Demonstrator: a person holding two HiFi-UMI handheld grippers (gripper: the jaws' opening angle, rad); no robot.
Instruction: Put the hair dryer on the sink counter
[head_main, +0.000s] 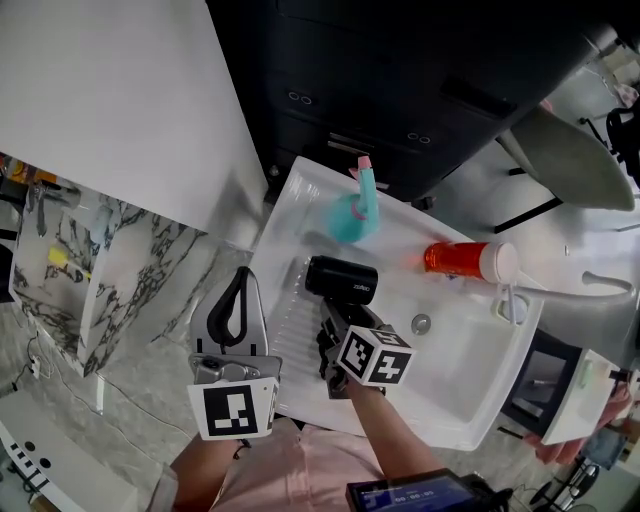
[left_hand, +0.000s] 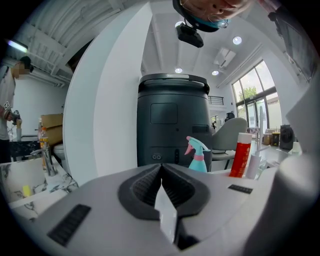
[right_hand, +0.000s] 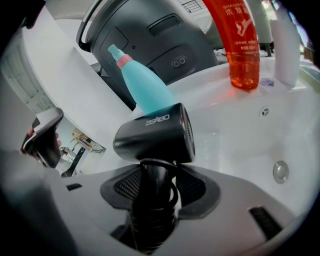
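The white surface (head_main: 300, 195) with its sink basin stands in a bright room, in front of a big dark cabinet (head_main: 400, 90). A drain (head_main: 421, 323) shows in the basin. At the far edge of the surface a teal spray bottle (head_main: 356, 212) stands upright. To its right is a red bottle (head_main: 458, 258) with a white cap, apart from the spray bottle. A grey chair (head_main: 560, 160) is behind the surface on the right. A wide white panel (head_main: 120, 100) and a marble slab (head_main: 120, 280) are on the left.

The right claw (right_hand: 155, 175) is closed on the handle of the black hair dryer (head_main: 342, 278), and a cord is wound around this handle. The hair dryer is over the ribbed left part of the surface, just in front of the spray bottle. I cannot tell if it touches the surface.

The left claw (head_main: 232, 310) is closed and holds nothing. It hangs just beside the left edge of the surface, above the marble.
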